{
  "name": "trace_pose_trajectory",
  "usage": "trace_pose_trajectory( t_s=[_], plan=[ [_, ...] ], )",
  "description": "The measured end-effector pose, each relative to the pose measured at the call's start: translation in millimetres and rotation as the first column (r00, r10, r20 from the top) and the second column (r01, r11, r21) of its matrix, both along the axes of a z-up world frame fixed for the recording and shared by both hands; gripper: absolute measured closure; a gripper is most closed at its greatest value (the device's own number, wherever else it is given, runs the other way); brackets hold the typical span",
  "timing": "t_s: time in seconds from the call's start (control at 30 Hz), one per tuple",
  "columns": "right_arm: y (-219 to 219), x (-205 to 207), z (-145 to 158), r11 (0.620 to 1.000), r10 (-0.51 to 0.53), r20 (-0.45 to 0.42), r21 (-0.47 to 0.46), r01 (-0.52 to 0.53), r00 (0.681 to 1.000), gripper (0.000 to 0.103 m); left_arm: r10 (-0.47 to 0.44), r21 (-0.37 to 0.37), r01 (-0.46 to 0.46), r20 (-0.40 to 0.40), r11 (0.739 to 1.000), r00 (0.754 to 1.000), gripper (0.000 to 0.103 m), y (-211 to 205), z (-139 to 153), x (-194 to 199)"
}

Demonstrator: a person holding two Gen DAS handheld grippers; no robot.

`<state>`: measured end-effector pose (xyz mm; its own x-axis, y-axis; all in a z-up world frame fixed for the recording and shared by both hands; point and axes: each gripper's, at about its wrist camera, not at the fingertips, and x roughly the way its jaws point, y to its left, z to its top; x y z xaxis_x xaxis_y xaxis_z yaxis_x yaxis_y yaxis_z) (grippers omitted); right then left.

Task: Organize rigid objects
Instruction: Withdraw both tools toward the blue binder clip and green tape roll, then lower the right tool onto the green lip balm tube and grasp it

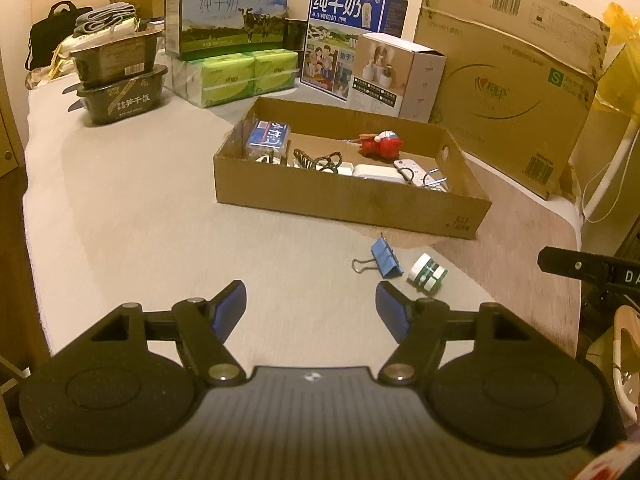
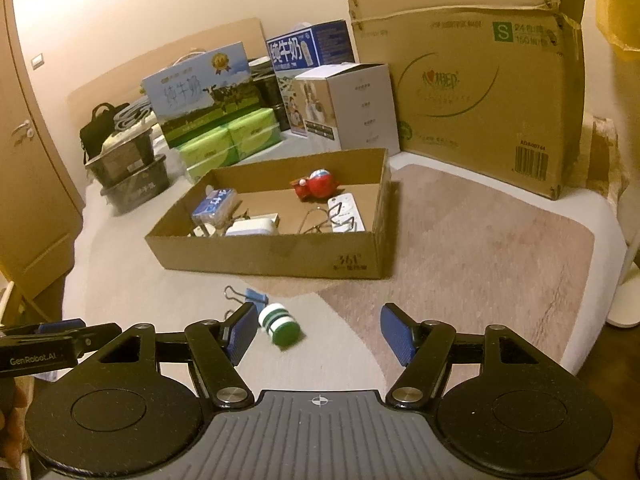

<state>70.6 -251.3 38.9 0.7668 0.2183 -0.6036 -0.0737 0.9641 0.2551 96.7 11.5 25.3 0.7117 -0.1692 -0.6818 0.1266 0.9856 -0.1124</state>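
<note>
Both my tongs, left gripper [image 1: 311,307] and right gripper [image 2: 319,330], are spread wide with nothing in them. Two strays sit on the bed in front of the cardboard tray [image 1: 344,204]: one blue binder clip [image 1: 385,258] and one green-and-white roll [image 1: 427,273], just beside each other. Tray's stamped "361°". Behind it, two milk cartons [image 1: 232,16] reading 纯牛奶.

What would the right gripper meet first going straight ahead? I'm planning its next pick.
Probably just the bare grey bed surface; the right gripper has open, empty jaws, and the green-and-white striped cylindrical bottle lies just left of that line. Depth is unclear.
</note>
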Motion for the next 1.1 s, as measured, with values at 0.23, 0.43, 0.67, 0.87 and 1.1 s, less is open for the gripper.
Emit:
trace_pose_trajectory(
  t_s=[0.23, 0.43, 0.67, 0.87, 1.1],
  plan=[
    [0.8, -4.3, -3.5, 1.0, 0.004, -0.012, -0.011, -0.004, 1.0, 0.035, 0.0, 0.001, 0.0, 0.0, 1.0, 1.0, 0.034, 3.2, -1.7, -2.0],
    [1.8, -6.6, -7.8, 1.0, 0.009, -0.02, -0.015, -0.009, 1.0, 0.035, 0.0, 0.0, 0.0, -0.004, 1.0, 1.0, 0.034, 4.7, -3.4, -1.5],
    [9.4, -4.4, -17.1, 0.999, 0.038, -0.036, -0.016, -0.039, 0.999, 0.035, -0.007, 0.003, 0.007, -0.023, 1.0, 1.0, 0.034, 5.6, -11.4, 4.4],
    [17.2, 3.0, -32.1, 0.998, 0.047, -0.064, -0.026, -0.049, 0.997, 0.035, -0.03, 0.014, 0.03, -0.038, 0.999, 0.999, 0.034, 5.1, -20.2, 16.7],
    [28.4, 15.3, -47.4, 0.997, 0.063, -0.076, -0.043, -0.066, 0.995, 0.035, -0.046, 0.023, 0.047, -0.055, 0.999, 0.997, 0.034, 6.1, -29.9, 34.1]
  ],
)
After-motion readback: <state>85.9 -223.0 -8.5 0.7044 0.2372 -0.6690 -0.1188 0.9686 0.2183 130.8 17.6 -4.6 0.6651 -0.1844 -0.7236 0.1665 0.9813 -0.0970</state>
